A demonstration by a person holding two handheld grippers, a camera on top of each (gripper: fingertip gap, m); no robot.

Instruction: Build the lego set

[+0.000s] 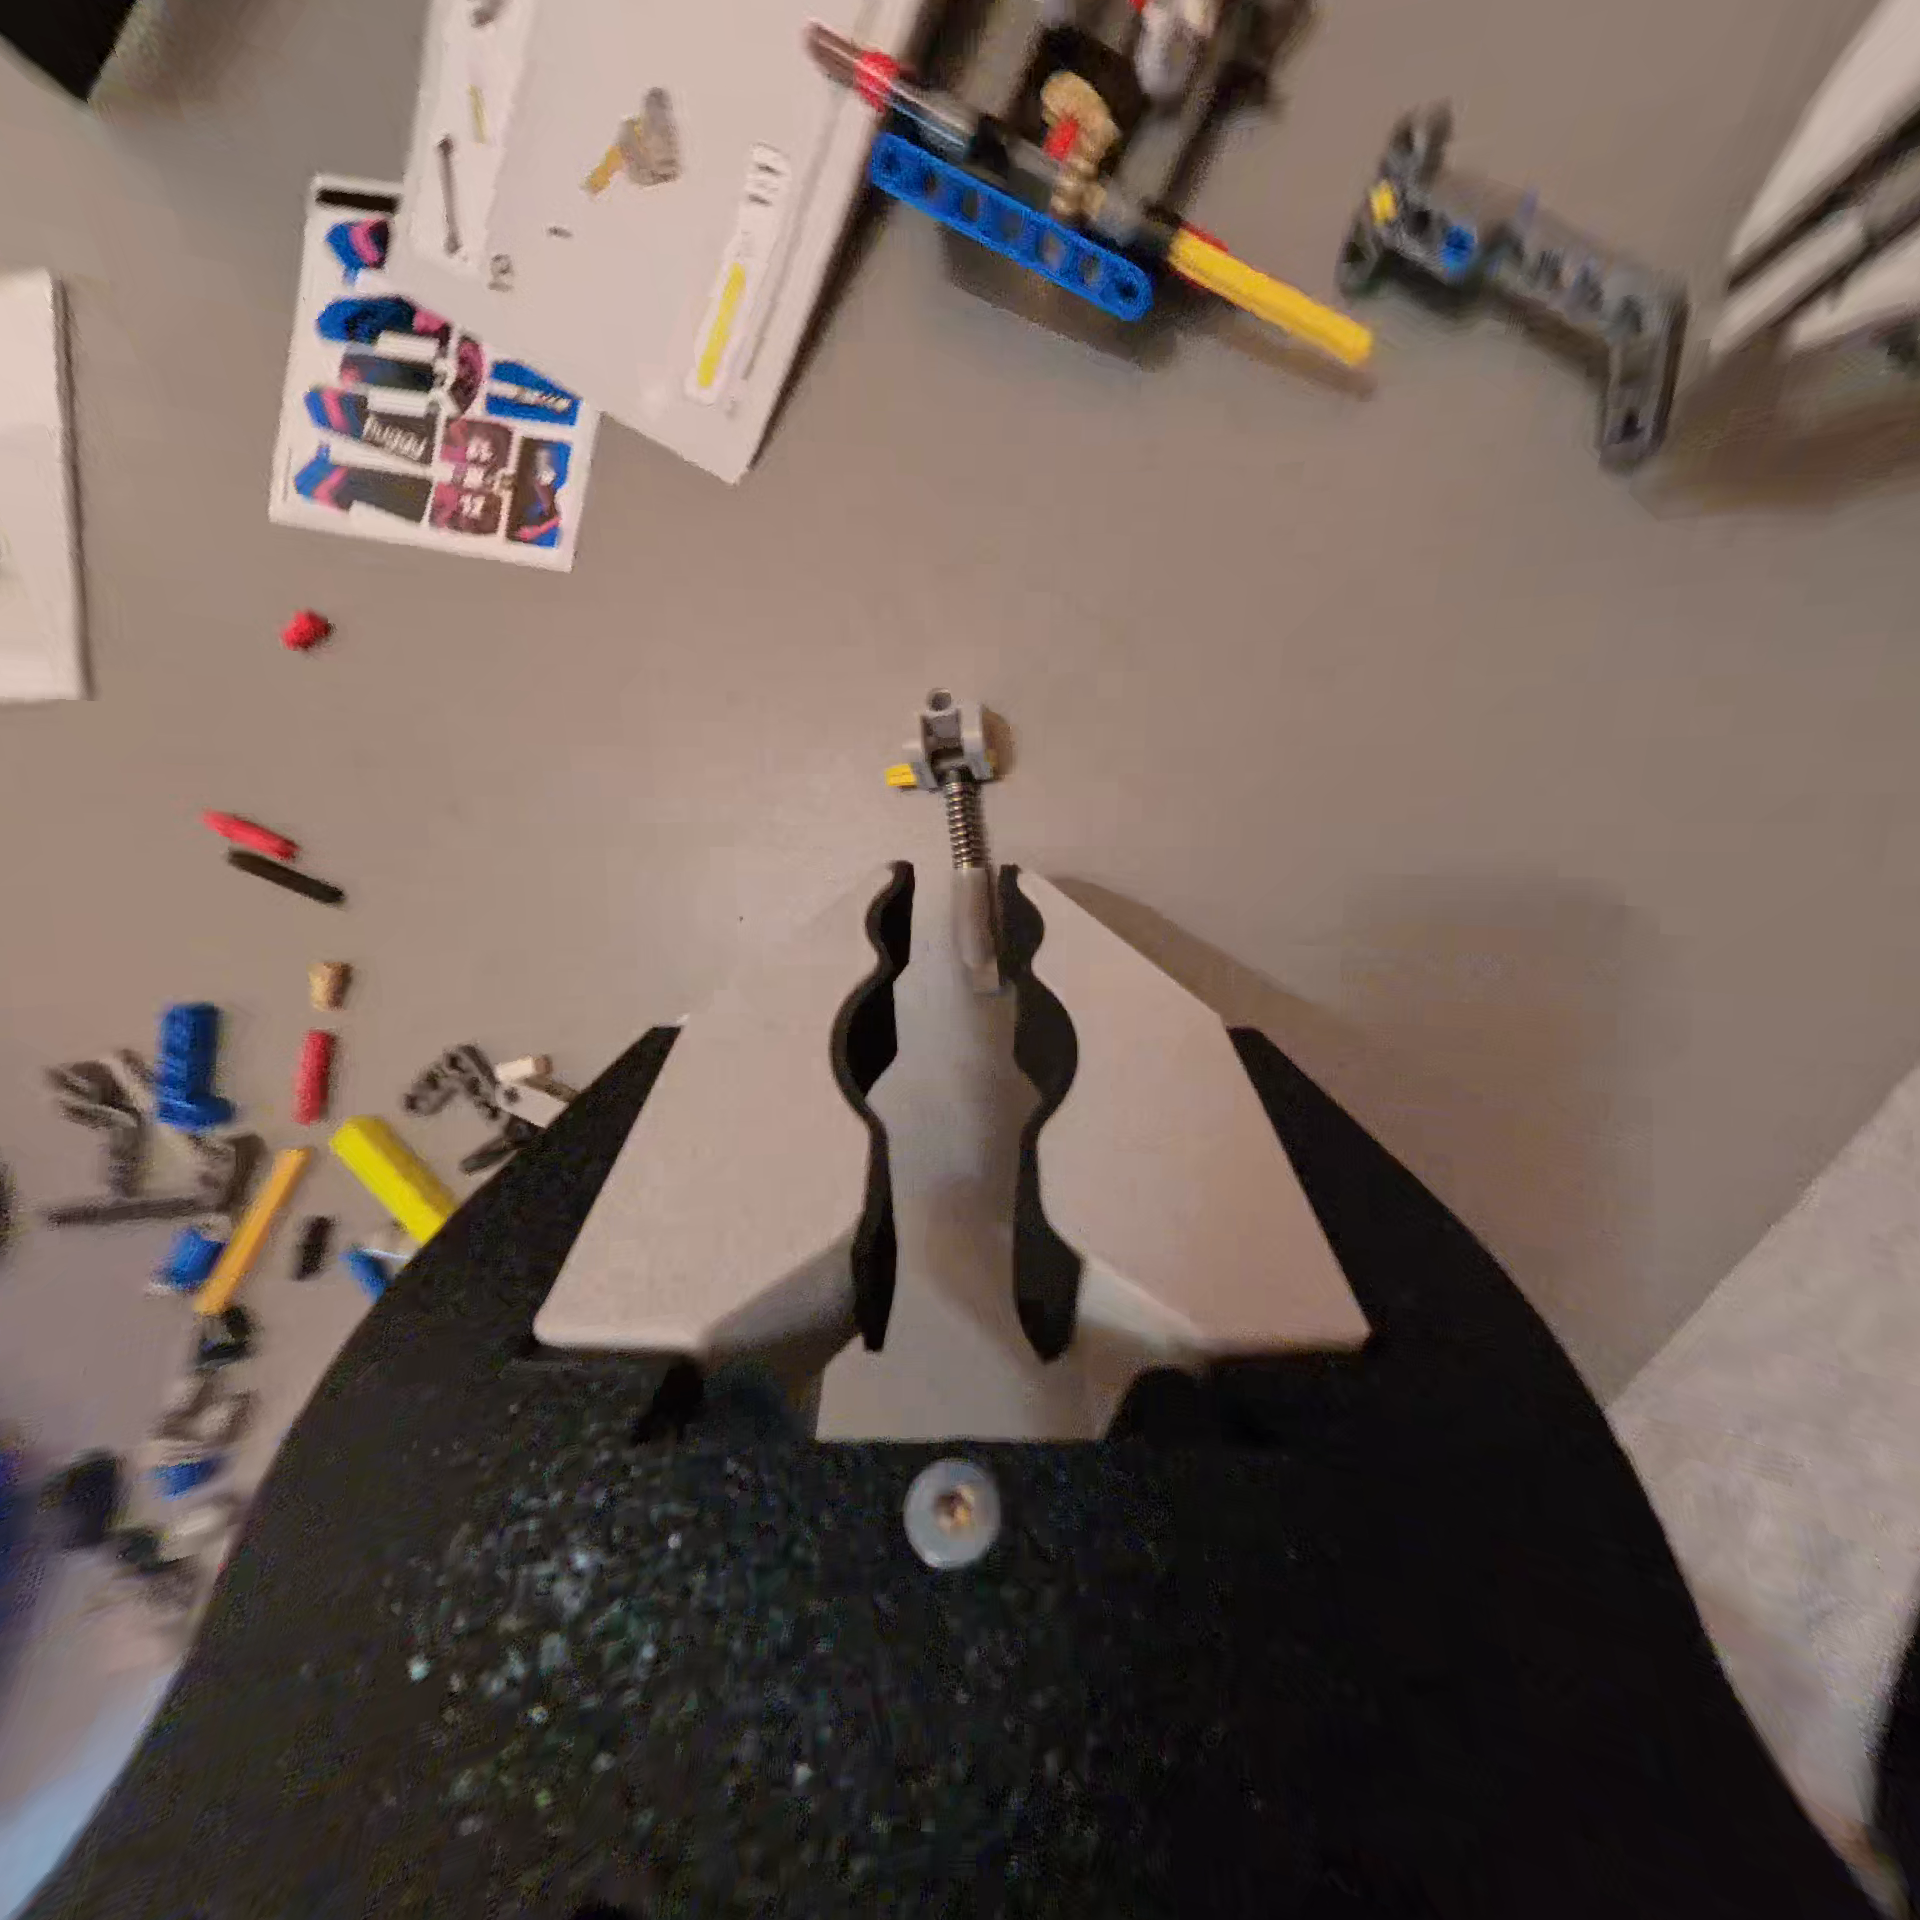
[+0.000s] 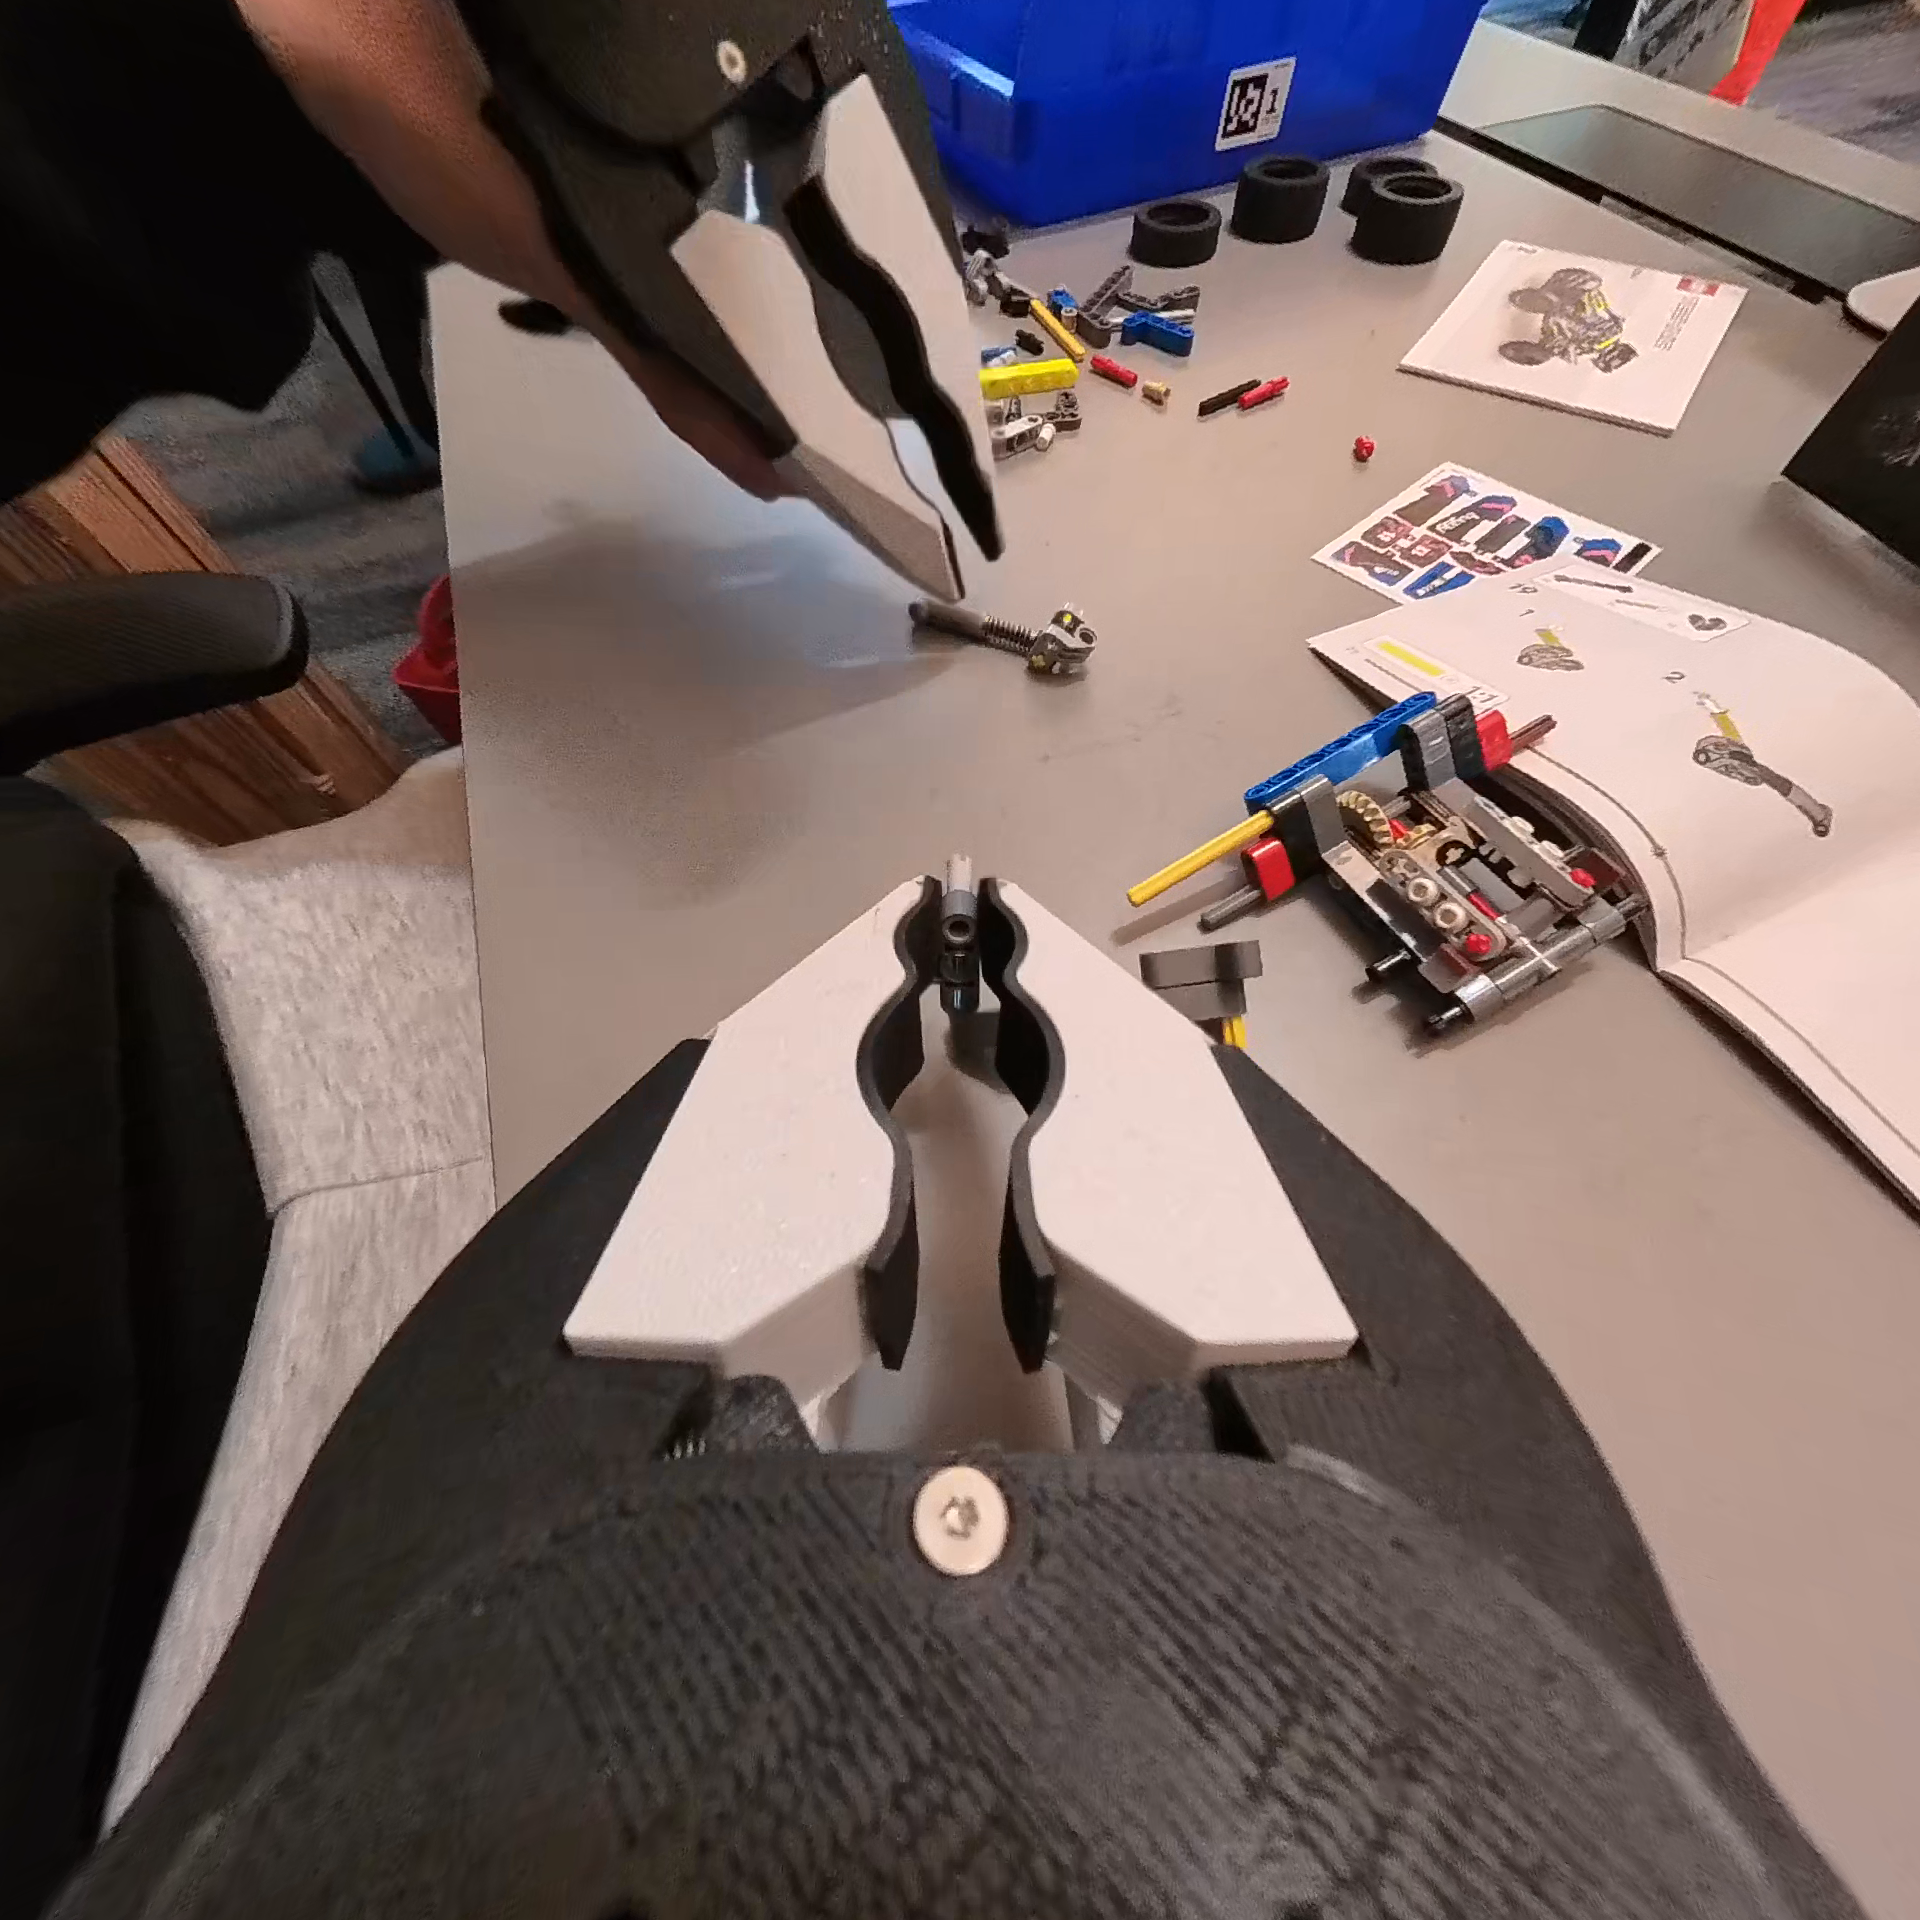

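Note:
A grey shock absorber [image 1: 963,821] with a metal spring lies on the grey table [image 1: 1247,675]. My left gripper [image 1: 956,883] is slightly open, with the absorber's near end showing between its tips beside the right finger. In the right wrist view the left gripper [image 2: 971,566] hovers just over that end of the shock absorber [image 2: 1003,629]. My right gripper [image 2: 958,894] is shut on a small black connector with a light grey pin [image 2: 958,930]. The partly built model [image 2: 1455,862], with a blue beam and yellow axle, rests on the open manual [image 2: 1745,831]; it also shows in the left wrist view [image 1: 1039,197].
Loose pieces [image 2: 1081,343] lie near a blue bin [image 2: 1143,94] and several black tyres [image 2: 1283,197]. A sticker sheet [image 2: 1475,545] and a booklet [image 2: 1569,332] lie far right. A grey sub-assembly [image 1: 1527,281] lies beyond. A chair armrest [image 2: 145,655] stands left of the table.

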